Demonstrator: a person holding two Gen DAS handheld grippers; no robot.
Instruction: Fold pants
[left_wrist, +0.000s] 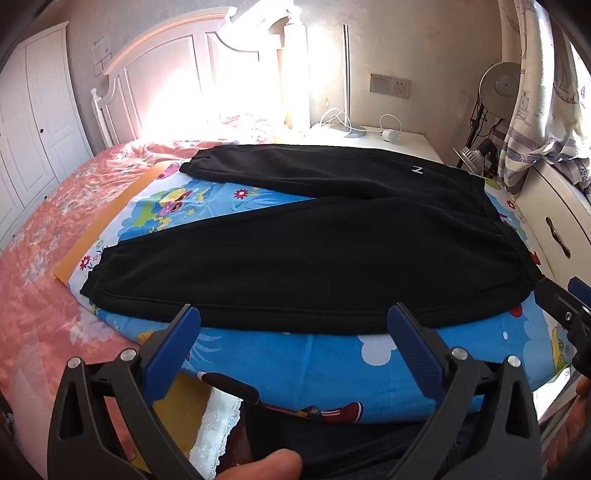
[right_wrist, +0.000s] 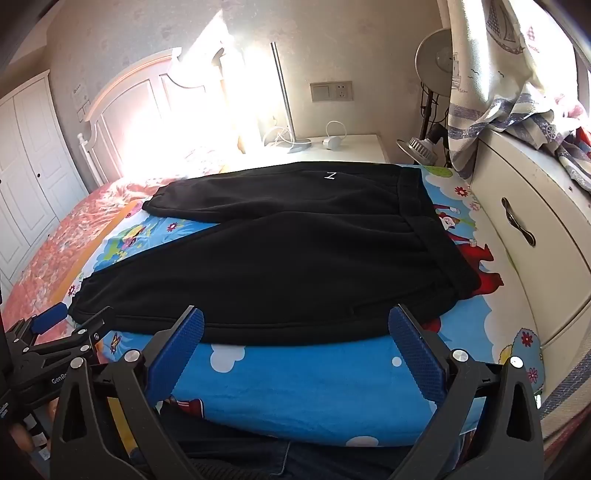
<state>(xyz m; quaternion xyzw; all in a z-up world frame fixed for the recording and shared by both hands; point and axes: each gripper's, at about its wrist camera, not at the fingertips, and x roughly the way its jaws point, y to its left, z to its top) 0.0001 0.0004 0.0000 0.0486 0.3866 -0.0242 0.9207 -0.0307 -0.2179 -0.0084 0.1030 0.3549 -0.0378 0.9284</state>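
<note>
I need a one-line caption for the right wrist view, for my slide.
Open right hand-held gripper poised before unfolded black pants spread on a cartoon blanket.

We see bed (left_wrist: 44, 229) under pink floral cover. Blue cartoon sheet (left_wrist: 314, 362) spread over bed's near right part, by its right edge. Black pants (left_wrist: 295, 266) flat on sheet, waistband toward right edge, legs splayed toward left. Orange strip (left_wrist: 107, 221) along sheet's left side.
</note>
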